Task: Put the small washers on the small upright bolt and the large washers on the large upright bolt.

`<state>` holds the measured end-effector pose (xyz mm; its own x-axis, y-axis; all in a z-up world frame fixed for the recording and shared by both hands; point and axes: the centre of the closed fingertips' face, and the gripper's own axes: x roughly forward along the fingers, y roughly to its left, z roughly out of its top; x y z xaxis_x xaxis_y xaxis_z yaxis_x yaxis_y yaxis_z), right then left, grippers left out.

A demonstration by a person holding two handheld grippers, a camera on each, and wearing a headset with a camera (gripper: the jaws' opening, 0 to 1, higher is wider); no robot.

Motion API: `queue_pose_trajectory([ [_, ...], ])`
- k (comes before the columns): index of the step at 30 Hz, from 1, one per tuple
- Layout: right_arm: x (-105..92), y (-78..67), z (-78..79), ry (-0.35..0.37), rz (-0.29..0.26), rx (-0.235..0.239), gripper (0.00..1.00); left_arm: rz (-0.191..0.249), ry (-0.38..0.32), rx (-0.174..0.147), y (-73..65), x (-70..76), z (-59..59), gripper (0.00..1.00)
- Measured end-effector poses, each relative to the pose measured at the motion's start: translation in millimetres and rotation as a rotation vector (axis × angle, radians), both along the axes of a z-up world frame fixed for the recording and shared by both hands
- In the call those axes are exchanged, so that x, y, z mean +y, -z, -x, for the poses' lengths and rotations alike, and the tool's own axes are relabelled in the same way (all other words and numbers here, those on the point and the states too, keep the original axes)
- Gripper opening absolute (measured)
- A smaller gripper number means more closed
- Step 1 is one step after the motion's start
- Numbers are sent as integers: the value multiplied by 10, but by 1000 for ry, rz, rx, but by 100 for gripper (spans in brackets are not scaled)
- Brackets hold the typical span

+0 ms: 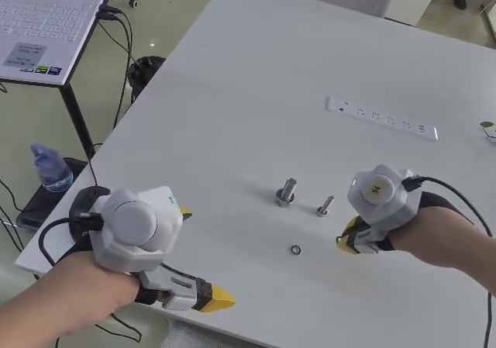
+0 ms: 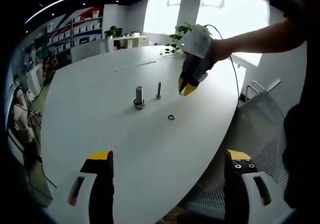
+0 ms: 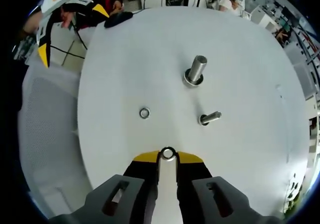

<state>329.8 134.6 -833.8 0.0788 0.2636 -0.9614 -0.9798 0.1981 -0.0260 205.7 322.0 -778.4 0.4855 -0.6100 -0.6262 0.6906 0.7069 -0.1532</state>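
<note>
1. Washers and bolts share a white table [image 1: 232, 92]. A power strip [image 1: 381, 118] lies at 1 o'clock from the bolts, well apart from the work.
2. The left gripper [image 2: 169, 156] hangs over the near table edge, at 8 o'clock from the bolts in the head view. Its jaws are spread wide with nothing between them.
3. The right gripper [image 3: 168, 159] sits at 4 o'clock from the bolts. Its jaws are drawn narrow around a pinched washer [image 3: 168, 153] at their tips.
4. The large bolt [image 1: 286, 191] stands mid-table, and the small bolt [image 1: 325, 205] is just beside it at 4 o'clock. A ring shows at the large bolt's base, but I cannot tell whether it is a washer or the bolt's own head.
5. The loose washer [image 1: 295, 249] lies flat at 6 o'clock from the large bolt. It touches neither bolt.
6. Step in hand, as I judge it: carrying the pinched washer to a bolt. I cannot tell its size, so I cannot say which bolt. The next move calls for raising it above the bolt top, centring the hole over the shank, keeping it level, then opening the jaws.
7. The right gripper view shows the pinched washer, which the gripper's body hides in the head view. The left gripper view shows the right gripper's yellow tips near the small bolt.
</note>
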Motion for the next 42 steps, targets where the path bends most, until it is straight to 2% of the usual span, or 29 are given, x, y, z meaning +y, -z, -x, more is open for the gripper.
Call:
queue_pose_trajectory([
  [10, -65, -150, -259, 4, -4, -25, 13, -24, -4, -14, 4, 52, -55, 93],
  [18, 40, -296, -468, 21, -38, -41, 13, -44, -7, -14, 48, 109, -78, 93],
  [23, 121, -324, -561, 13, -43, -51, 13, -57, -11, -12, 74, 140, -73, 93],
  [27, 215, -364, -536, -2, -46, -60, 13, -64, -10, -12, 92, 158, -66, 94],
  [33, 274, -342, -526, -14, -35, -58, 13, -77, -4, -16, 106, 181, -81, 95],
  [42, 355, -289, -508, -20, -37, -43, 13, -71, 3, 14, 158, 169, -35, 90],
])
